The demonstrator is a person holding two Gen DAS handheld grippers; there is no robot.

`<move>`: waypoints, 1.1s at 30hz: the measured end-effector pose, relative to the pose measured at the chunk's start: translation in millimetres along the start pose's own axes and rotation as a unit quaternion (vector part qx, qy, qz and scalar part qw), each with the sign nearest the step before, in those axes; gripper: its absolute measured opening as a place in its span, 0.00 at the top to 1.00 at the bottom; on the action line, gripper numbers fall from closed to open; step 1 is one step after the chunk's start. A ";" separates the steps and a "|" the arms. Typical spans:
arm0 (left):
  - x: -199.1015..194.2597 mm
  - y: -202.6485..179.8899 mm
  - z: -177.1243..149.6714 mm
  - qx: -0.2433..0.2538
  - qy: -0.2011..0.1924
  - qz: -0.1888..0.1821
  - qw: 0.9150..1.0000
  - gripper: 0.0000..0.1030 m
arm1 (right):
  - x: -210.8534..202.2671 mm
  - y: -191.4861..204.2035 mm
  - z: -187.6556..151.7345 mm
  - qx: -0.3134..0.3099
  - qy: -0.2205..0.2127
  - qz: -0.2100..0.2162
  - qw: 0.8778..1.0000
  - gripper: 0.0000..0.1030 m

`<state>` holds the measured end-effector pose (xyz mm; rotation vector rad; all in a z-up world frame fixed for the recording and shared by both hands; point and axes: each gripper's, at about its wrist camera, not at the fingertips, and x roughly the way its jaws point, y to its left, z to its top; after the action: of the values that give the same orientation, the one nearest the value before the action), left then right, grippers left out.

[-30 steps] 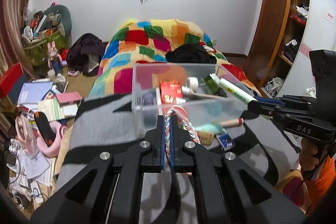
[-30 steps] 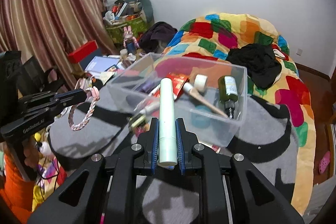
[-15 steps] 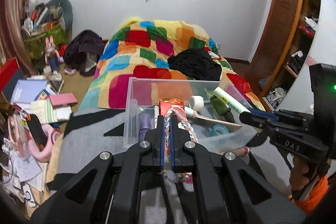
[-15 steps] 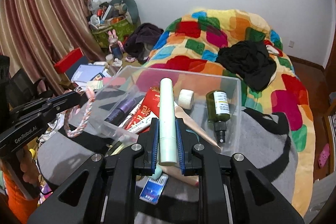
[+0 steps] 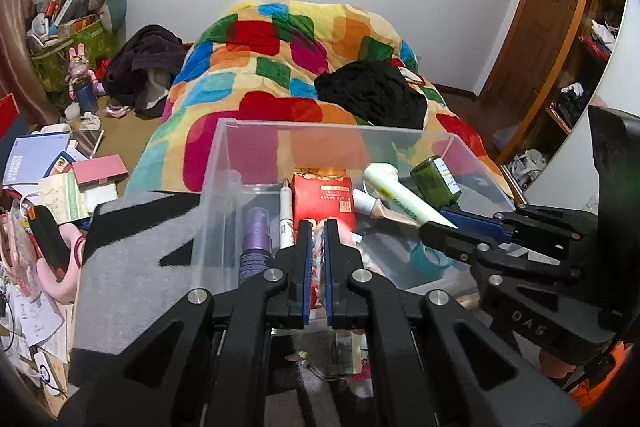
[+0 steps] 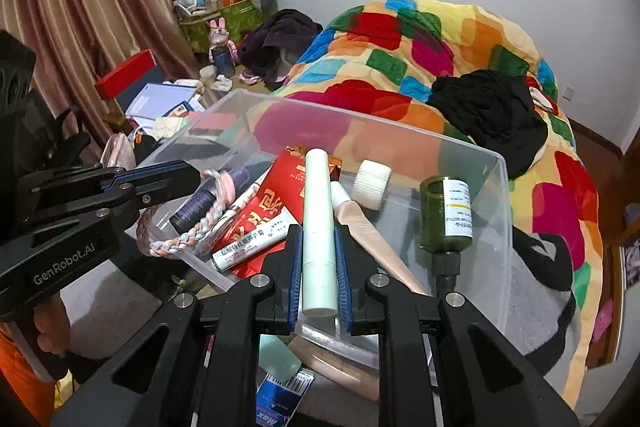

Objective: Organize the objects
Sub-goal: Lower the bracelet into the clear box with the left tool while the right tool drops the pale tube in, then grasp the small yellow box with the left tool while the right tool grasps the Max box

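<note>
Over the clear plastic bin (image 6: 505,187), the left gripper (image 5: 315,227) pinches a soft, limp braided bracelet (image 6: 192,233) while the right gripper (image 6: 319,229) clamps a light, stiff, slippery tube (image 6: 318,223) mid-body.

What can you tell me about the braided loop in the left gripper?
The braided loop is a soft plait of pink, white and pale blue strands, closed into a ring. The shut left gripper pinches its upper part; the rest hangs free over the near left edge of the clear plastic box.
</note>
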<state>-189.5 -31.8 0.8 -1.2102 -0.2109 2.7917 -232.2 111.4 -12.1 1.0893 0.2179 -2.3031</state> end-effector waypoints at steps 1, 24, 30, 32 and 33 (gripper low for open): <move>1.1 -0.2 0.1 0.000 0.002 0.001 1.000 0.97 | 1.3 0.8 0.1 -0.002 0.001 0.000 1.000 0.86; -52.9 -11.6 -24.1 0.026 -0.031 0.004 0.999 0.53 | -52.5 -5.6 -25.5 0.002 -0.024 -0.021 0.999 0.68; -54.8 -10.1 -42.4 0.029 -0.016 0.004 0.999 0.47 | -61.7 -5.3 -41.8 0.004 -0.023 -0.024 0.999 0.66; -51.5 -10.0 -51.2 0.034 -0.006 0.004 0.999 0.46 | -61.4 -4.1 -47.6 0.003 -0.018 -0.023 1.000 0.65; -49.8 -10.9 -55.2 0.037 -0.002 0.005 0.999 0.46 | -60.9 -2.1 -52.7 0.002 -0.014 -0.021 1.000 0.64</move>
<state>-115.0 -23.0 1.0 -1.1933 -0.1027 2.7830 -168.3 159.2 -1.1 1.0634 0.2279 -2.3544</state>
